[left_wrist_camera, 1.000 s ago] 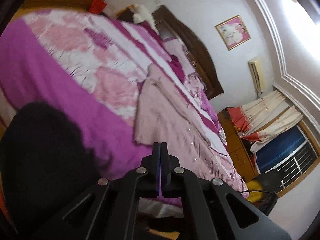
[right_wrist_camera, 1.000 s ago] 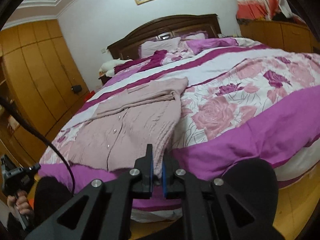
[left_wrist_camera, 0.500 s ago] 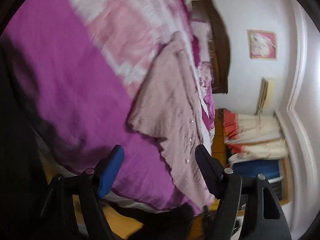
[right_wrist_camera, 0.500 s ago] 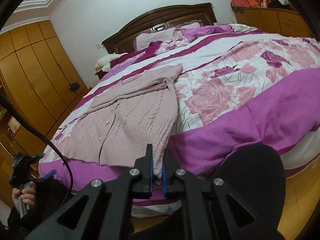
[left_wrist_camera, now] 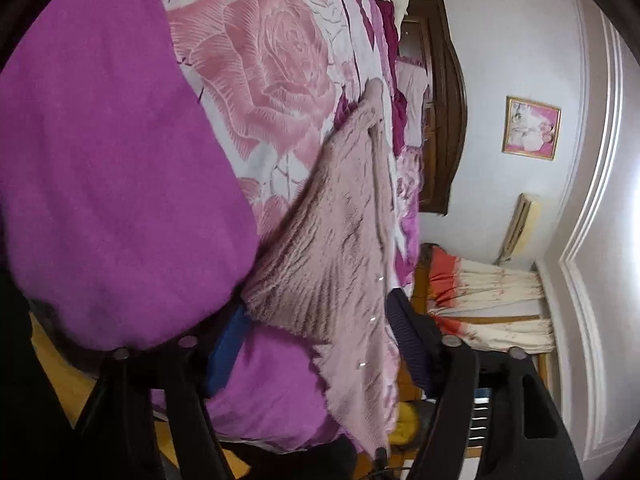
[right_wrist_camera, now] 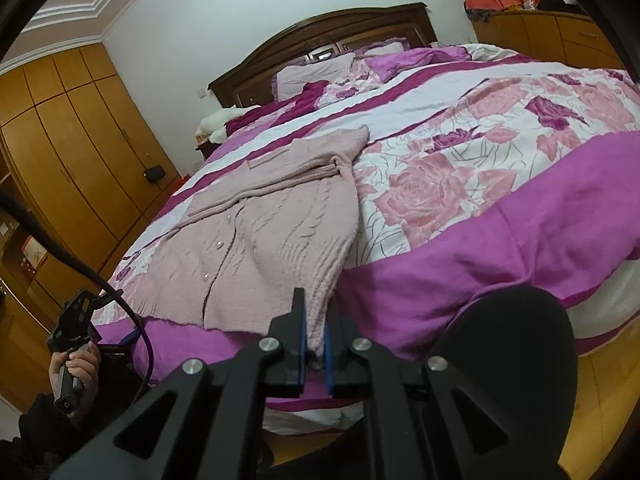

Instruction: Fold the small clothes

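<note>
Cardigan (right_wrist_camera: pixel 256 248), pink knit, lies flat on the bed (right_wrist_camera: pixel 540 216), hem at the foot edge. Right gripper (right_wrist_camera: pixel 314 344) clamped on the hem's right corner. Left gripper (left_wrist_camera: pixel 320 344) at the left corner, jaws apart and closing, hem between them, pads not pressing.

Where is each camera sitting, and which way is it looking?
Left wrist: on the left gripper, rolled sideways, looking along the bed's foot edge; its jaws are closing around the pink cardigan's hem, not yet pressing.
Right wrist: on the right gripper, looking up the bed toward the headboard; jaws shut on the hem; a hand shows at lower left.
Shared: the cardigan, bed, headboard and framed picture.
</note>
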Available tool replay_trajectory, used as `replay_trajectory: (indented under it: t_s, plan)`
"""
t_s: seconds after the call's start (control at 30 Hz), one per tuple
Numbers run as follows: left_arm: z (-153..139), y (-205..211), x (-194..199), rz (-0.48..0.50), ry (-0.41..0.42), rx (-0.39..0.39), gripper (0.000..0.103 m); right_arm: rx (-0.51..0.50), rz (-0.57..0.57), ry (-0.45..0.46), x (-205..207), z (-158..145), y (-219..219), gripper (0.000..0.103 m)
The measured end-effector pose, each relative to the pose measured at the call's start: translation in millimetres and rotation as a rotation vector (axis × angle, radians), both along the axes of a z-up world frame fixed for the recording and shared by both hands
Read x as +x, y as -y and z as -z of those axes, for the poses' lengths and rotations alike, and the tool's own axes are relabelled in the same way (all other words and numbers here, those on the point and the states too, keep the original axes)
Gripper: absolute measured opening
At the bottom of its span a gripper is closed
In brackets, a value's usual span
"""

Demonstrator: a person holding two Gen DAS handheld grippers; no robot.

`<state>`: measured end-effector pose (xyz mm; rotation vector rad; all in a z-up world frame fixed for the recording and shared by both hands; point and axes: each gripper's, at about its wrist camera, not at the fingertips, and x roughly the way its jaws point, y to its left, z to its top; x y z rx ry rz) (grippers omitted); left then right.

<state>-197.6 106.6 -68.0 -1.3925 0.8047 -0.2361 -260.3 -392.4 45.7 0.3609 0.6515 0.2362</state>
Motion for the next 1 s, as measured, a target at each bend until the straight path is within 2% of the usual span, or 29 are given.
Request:
replay_trajectory:
  t_s: [0.03,0.1,0.2,0.3,0.37,0.43,0.5,0.6,0.67,0.77,0.9,0.97,1.0]
  plan:
    - [-1,2,-1,0.01,-0.004,0.035,0.03,0.004,0.001,-0.012,2,2,1,0.006]
    - [-1,6,-4,0.021,-0.022,0.104,0.01,0.011,0.0,-0.025,5,4,1,0.007]
    - [1,7,-4,0.021,-0.037,0.106,0.0,0.015,-0.003,-0.034,7,6,0,0.007]
    - [1,6,-6,0.047,-0.018,0.11,0.0,0.019,-0.007,-0.042,11,7,0,0.007]
    - [-8,5,-7,0.085,0.061,0.093,0.0,0.014,-0.009,-0.044,12,7,0,0.007]
    - [-17,4,-10,0.097,0.105,0.098,0.0,0.01,-0.022,-0.033,12,5,-2,0.007]
    - [-21,1,-13,0.089,0.096,0.117,0.0,0.008,-0.054,-0.004,8,1,-5,0.007]
    - [-17,-6,-19,0.07,0.099,0.052,0.0,-0.005,-0.128,0.07,-1,-10,-13,0.006]
    - [-24,-8,-24,0.058,0.136,0.056,0.0,-0.037,-0.14,0.088,-3,-16,-18,0.006]
    - [-49,-3,-32,0.071,0.22,0.104,0.0,-0.033,-0.147,0.105,-5,-20,-19,0.006]
    - [-90,9,-62,0.038,0.316,0.307,0.0,-0.006,-0.128,0.124,-11,-26,-13,0.006]
    - [-99,10,-70,0.027,0.33,0.33,0.0,0.008,-0.126,0.141,-16,-29,-9,0.006]
    - [-100,10,-74,0.023,0.336,0.314,0.0,0.015,-0.131,0.148,-17,-32,-8,0.006]
